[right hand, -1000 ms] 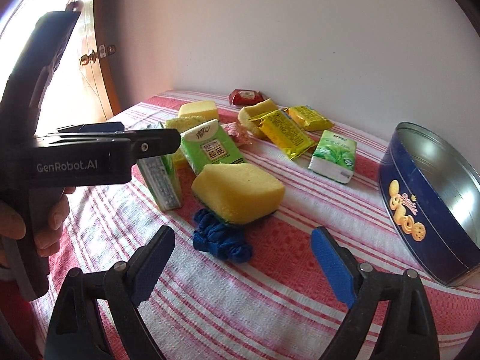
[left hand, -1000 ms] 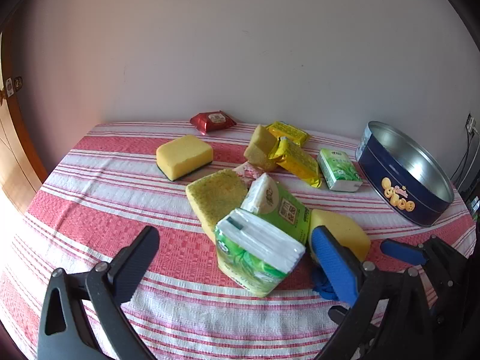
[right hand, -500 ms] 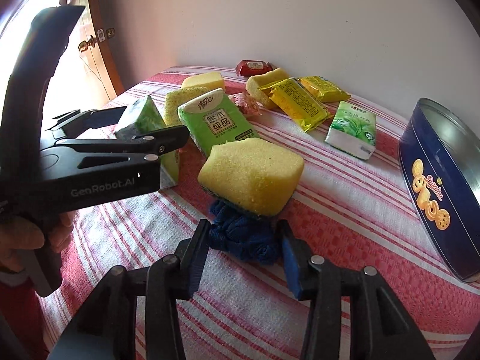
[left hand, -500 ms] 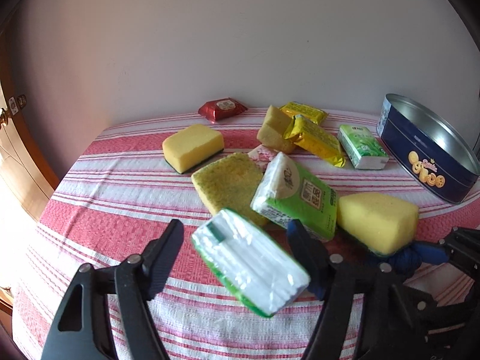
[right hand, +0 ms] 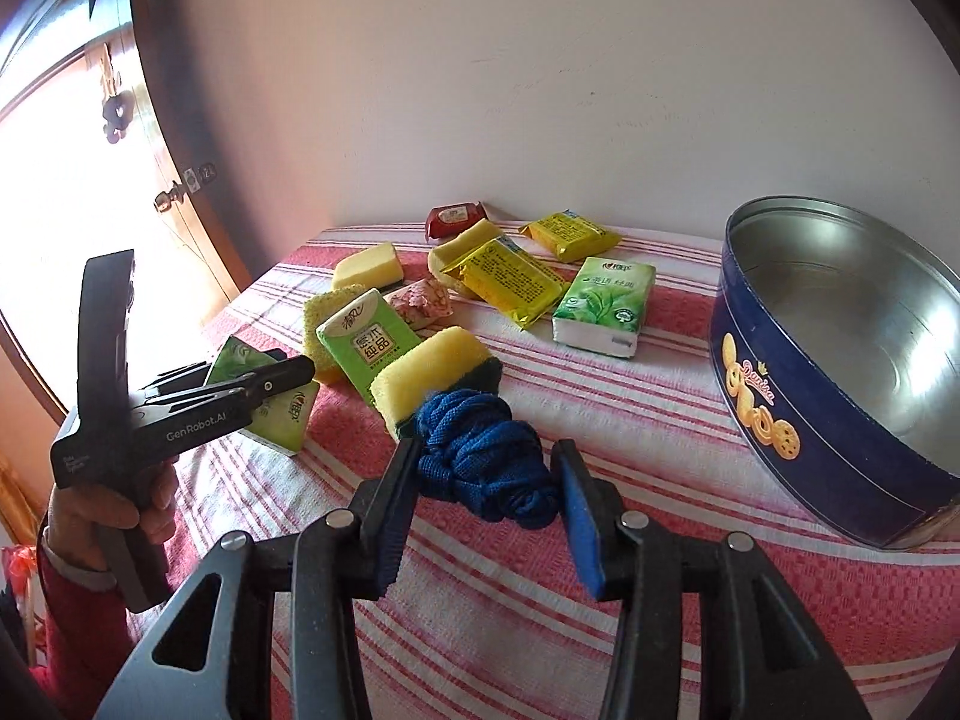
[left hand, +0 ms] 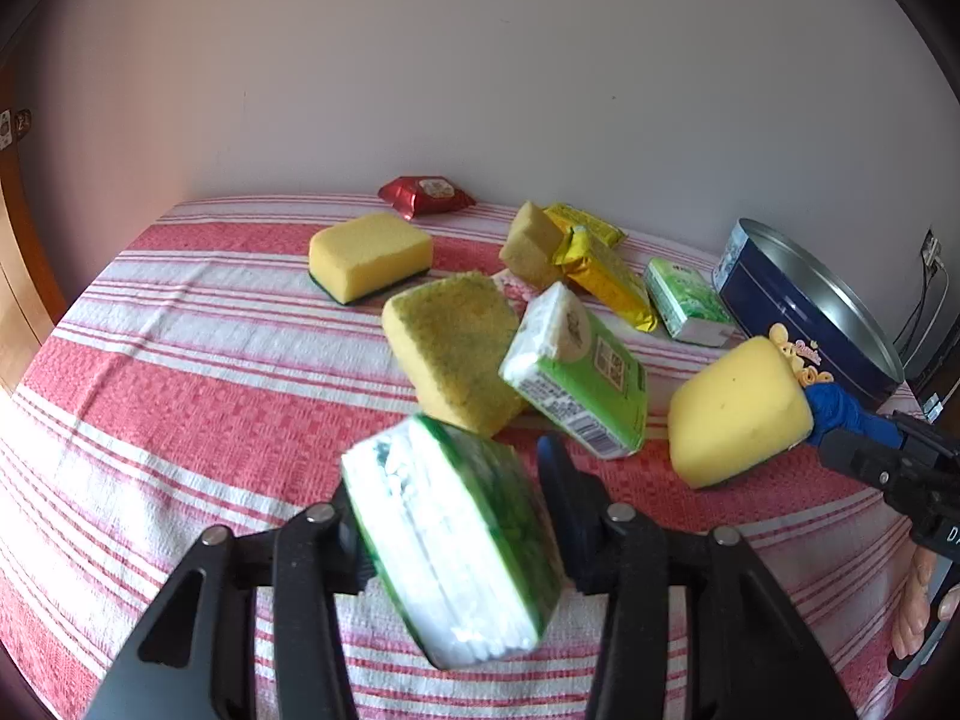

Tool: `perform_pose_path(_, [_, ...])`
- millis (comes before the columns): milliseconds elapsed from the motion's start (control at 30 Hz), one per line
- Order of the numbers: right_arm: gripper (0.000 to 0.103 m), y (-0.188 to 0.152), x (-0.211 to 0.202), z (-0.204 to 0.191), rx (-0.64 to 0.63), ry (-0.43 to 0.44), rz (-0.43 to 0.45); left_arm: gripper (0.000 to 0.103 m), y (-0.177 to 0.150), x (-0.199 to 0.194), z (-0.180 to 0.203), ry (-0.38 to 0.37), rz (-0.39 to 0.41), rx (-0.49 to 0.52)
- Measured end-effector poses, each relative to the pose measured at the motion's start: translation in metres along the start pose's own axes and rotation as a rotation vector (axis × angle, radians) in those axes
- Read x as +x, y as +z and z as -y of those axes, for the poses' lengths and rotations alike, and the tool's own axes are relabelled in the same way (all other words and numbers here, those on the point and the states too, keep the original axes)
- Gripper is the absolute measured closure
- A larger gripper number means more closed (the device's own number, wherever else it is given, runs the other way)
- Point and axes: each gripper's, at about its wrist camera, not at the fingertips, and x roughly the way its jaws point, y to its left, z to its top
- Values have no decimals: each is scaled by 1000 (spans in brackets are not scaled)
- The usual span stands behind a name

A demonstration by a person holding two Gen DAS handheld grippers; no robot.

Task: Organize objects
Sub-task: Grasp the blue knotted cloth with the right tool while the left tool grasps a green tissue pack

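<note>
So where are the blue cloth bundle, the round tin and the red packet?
blue cloth bundle point(right hand: 486, 456): right wrist view, middle of the knotted fabric between the fingers.
round tin point(right hand: 798, 414): right wrist view, blue outer wall near the biscuit pictures.
red packet point(left hand: 426, 201): left wrist view, middle of the wrapper.

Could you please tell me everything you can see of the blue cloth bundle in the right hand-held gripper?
The blue cloth bundle is a dark blue knitted fabric, bunched into a knotted, wrinkled lump. The right hand-held gripper is shut on it, a blue pad pressing on each side. It sits just above the red-and-white striped tablecloth. Its far end touches a yellow sponge with a dark green scouring layer, which looks tipped up against it.
</note>
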Motion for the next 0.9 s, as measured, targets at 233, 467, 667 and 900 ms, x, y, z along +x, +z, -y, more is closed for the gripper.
perform_pose_path(233, [55, -2, -14, -2, -33, -18, 38, 67, -6, -6, -5, 20, 9, -52])
perform_pose_path(467, [55, 3, -29, 11, 15, -32, 113, 78, -9, -21, 8, 93, 71, -9])
perform_pose_path(667, [55, 11, -55, 43, 79, -32, 219, 78, 4, -43, 38, 42, 186, 20])
perform_pose_path(900, [55, 9, -73, 92, 89, -138, 293, 78, 30, -42, 123, -68, 254, 165])
